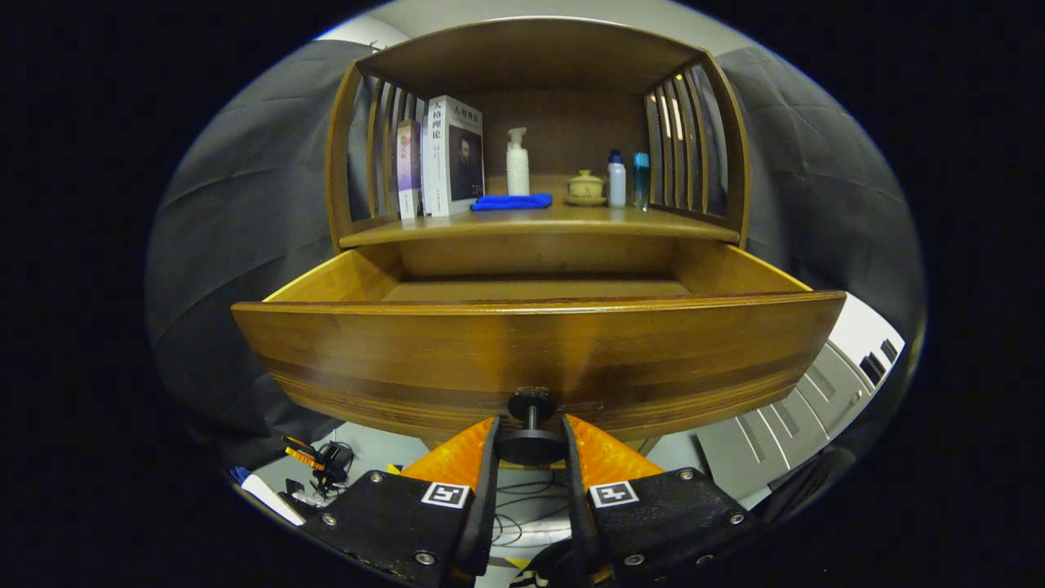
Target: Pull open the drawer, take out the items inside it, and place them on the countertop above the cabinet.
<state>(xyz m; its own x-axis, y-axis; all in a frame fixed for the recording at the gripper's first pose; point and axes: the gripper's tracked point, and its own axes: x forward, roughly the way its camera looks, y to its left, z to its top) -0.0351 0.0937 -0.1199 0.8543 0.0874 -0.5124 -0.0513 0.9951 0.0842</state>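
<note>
The drawer stands pulled out of the cabinet, its visible inside bare wood. The gripper has both fingers pressed on the drawer's knob. On the tabletop above stand books at the left edge, a blue cloth, a pump bottle, a lidded cup and two small bottles near the right edge.
</note>
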